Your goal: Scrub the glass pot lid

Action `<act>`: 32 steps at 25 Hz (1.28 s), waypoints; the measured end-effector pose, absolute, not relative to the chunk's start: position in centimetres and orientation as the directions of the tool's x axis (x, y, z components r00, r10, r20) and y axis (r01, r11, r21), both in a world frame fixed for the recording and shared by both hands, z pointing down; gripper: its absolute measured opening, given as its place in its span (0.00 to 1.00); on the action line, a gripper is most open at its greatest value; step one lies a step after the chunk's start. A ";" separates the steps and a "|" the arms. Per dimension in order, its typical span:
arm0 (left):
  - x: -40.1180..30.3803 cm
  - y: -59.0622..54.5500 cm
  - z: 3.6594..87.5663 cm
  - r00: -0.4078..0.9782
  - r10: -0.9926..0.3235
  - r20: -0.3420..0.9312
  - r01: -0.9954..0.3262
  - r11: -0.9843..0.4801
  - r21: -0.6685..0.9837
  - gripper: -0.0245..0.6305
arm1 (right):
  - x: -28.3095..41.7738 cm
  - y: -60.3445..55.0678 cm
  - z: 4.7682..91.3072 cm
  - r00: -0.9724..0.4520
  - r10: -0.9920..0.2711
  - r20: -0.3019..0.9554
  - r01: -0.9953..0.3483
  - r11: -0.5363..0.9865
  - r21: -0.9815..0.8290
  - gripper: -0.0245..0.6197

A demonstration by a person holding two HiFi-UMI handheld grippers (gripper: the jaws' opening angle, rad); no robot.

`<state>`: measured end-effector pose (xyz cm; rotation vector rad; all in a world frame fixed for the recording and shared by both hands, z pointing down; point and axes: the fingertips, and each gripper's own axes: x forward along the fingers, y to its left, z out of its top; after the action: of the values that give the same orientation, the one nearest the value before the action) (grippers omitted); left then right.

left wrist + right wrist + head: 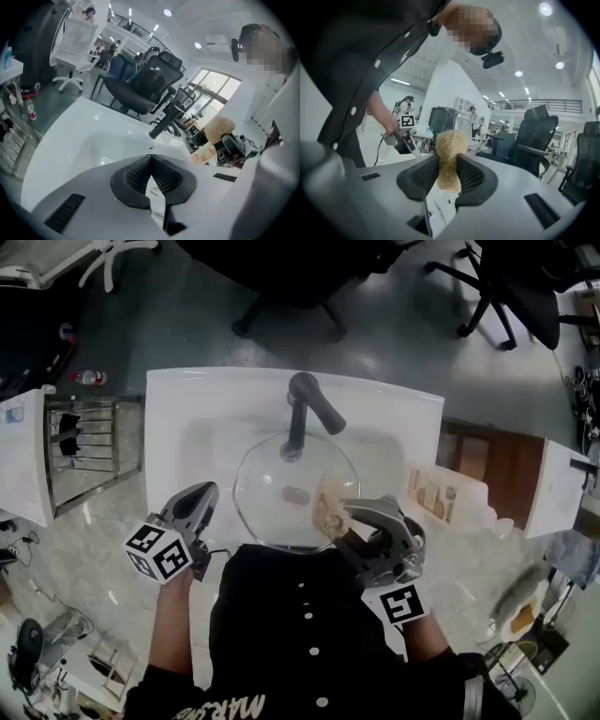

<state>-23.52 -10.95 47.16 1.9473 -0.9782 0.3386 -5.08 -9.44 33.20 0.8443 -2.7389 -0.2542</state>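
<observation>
The glass pot lid (267, 507) lies flat in the white sink (216, 404), under the dark faucet (309, 409). My right gripper (352, 510) is at the lid's right rim, shut on a straw-coloured loofah scrubber (330, 507). In the right gripper view the scrubber (449, 154) stands up between the pads, with the left gripper (404, 138) beyond it. My left gripper (202, 493) hovers just left of the lid at the sink's front edge. Its jaws (151, 161) are shut with nothing between them, pointing over the basin (93, 140) toward the faucet (164, 124).
A metal dish rack (89, 442) stands left of the sink, and a printed packet (433, 493) lies on its right side. Black office chairs (300, 277) stand behind the sink. The person's dark-shirted body is close against the front edge.
</observation>
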 end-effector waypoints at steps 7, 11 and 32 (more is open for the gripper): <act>-22.9 -9.9 53.8 0.686 -0.288 0.668 -0.727 -0.261 0.635 0.14 | -6.9 -9.4 41.0 -0.757 -0.518 0.400 -0.403 0.850 0.338 0.24; -21.9 -9.5 55.8 0.721 -0.186 0.667 -0.692 -0.229 0.684 0.29 | -7.9 -10.0 44.4 -0.739 -0.485 0.467 -0.350 0.870 0.348 0.24; -19.1 -7.7 62.4 0.848 0.209 0.487 -0.512 0.089 0.854 0.34 | -13.3 -11.2 59.6 -0.579 -0.330 0.746 0.056 0.896 0.440 0.24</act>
<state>-19.10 -7.69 62.43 1.3839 -0.2661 0.5453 -13.32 -11.15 59.60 0.1960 -2.1306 -0.5273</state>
